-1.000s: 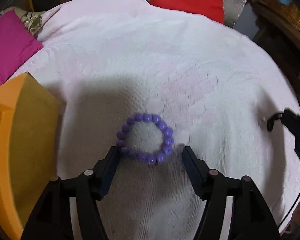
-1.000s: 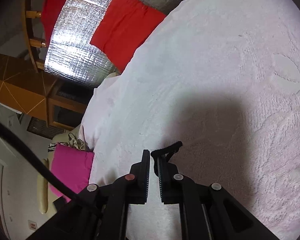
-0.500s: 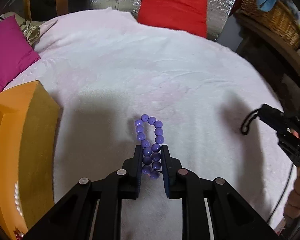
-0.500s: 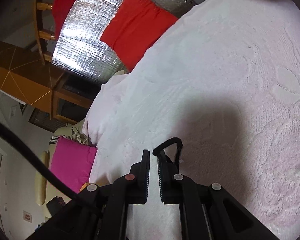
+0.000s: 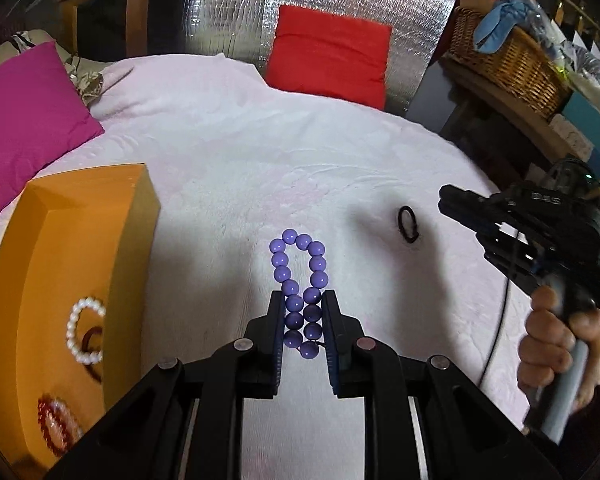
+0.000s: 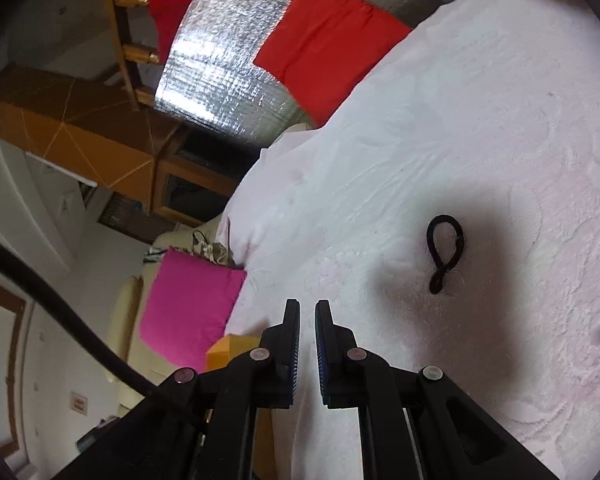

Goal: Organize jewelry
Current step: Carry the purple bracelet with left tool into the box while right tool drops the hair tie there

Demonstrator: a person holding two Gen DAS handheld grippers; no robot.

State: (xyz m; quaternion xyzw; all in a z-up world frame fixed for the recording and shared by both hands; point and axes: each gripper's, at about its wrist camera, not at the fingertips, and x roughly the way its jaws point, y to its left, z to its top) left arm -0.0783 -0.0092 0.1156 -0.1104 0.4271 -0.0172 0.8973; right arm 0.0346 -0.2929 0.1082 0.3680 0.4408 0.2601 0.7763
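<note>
Left gripper (image 5: 303, 320) clenched on purple bead bracelet (image 5: 300, 280), loop squeezed long, axis running up frame. Orange box (image 5: 72, 240) lies left of frame, nearer this hand. Right gripper (image 6: 307, 320) closed, empty; black hair tie (image 6: 444, 254) upper right on bedspread (image 6: 480, 120).

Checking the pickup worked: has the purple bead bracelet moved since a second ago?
Yes. The purple bracelet, then a round ring flat on the white bedspread, is now squeezed narrow in the left claw and lifted off it.
</note>
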